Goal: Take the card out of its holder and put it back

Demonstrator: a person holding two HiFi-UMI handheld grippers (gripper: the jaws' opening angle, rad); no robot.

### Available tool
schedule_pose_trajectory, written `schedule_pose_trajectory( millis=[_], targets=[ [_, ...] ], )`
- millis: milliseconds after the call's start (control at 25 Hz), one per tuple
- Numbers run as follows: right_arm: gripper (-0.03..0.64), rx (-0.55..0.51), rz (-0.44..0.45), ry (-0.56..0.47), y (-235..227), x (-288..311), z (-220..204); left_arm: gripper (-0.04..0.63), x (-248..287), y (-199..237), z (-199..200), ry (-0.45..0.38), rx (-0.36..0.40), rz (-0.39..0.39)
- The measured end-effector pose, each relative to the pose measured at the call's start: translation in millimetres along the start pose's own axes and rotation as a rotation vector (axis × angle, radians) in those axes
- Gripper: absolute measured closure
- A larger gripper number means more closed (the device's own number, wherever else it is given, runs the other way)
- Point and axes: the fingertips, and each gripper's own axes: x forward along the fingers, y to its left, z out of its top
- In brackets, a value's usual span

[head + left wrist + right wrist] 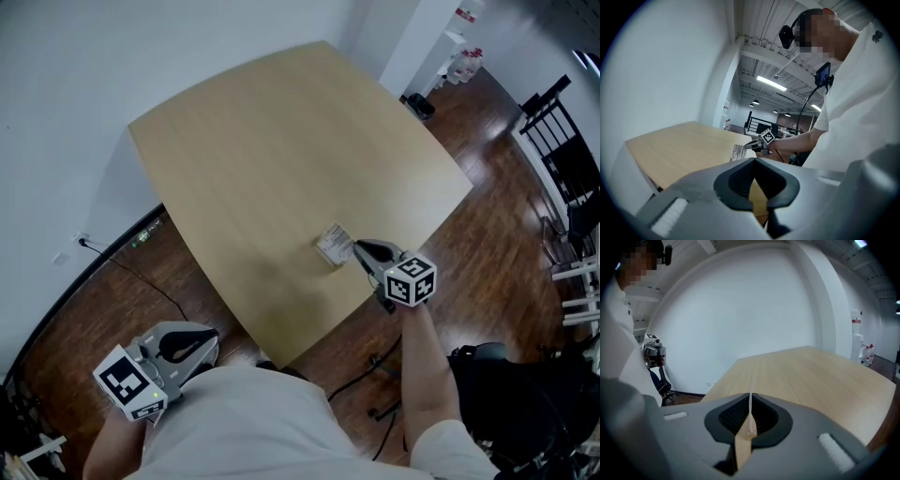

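Item 1, right gripper point(358, 249): clenched, with its jaws pressed together on a thin white edge. In the right gripper view point(750, 398) that edge stands upright between the 2 pads and runs straight ahead of the tips.

Item 2, card point(333, 244): a pale sheet with dark print. It sits at the right gripper's tips and just beyond them, over the near part of the table. From the left gripper view it shows as a printed white rectangle point(738, 151) just ahead of the right gripper's nose. Edge-on in the right gripper view point(750, 412), I cannot separate the card from its holder.

Item 3, left gripper point(212, 337): closed and empty. Its 2 jaw tips meet point(753, 160), with only table wood showing through the gap behind them. It is held well apart from the card, off the table's near edge and close beside my operator's white shirt point(253, 422).

Item 4, table point(281, 141): light wood. It stretches ahead of both grippers and is under the right one only.

Item 5, marker cube point(411, 279): at the rear of the right gripper, above the bare forearm point(424, 370).
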Motion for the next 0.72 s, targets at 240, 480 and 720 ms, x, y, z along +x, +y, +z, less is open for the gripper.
schedule_pose_trajectory(
  millis=[240, 480, 720],
  targets=[
    [0.597, -0.013, -0.013, -0.017, 5, -11, 15, 0.592, 0, 0, 0, -0.004, -0.002, -0.020],
    [0.597, -0.031, -0.040, -0.036, 10, -22, 29, 0.592, -1, 4, -3, 0.003, 0.014, -0.051],
    [0.597, -0.043, -0.078, -0.068, 28, -34, 47, 0.592, -11, 10, -2, 0.005, 0.041, -0.097]
  ],
)
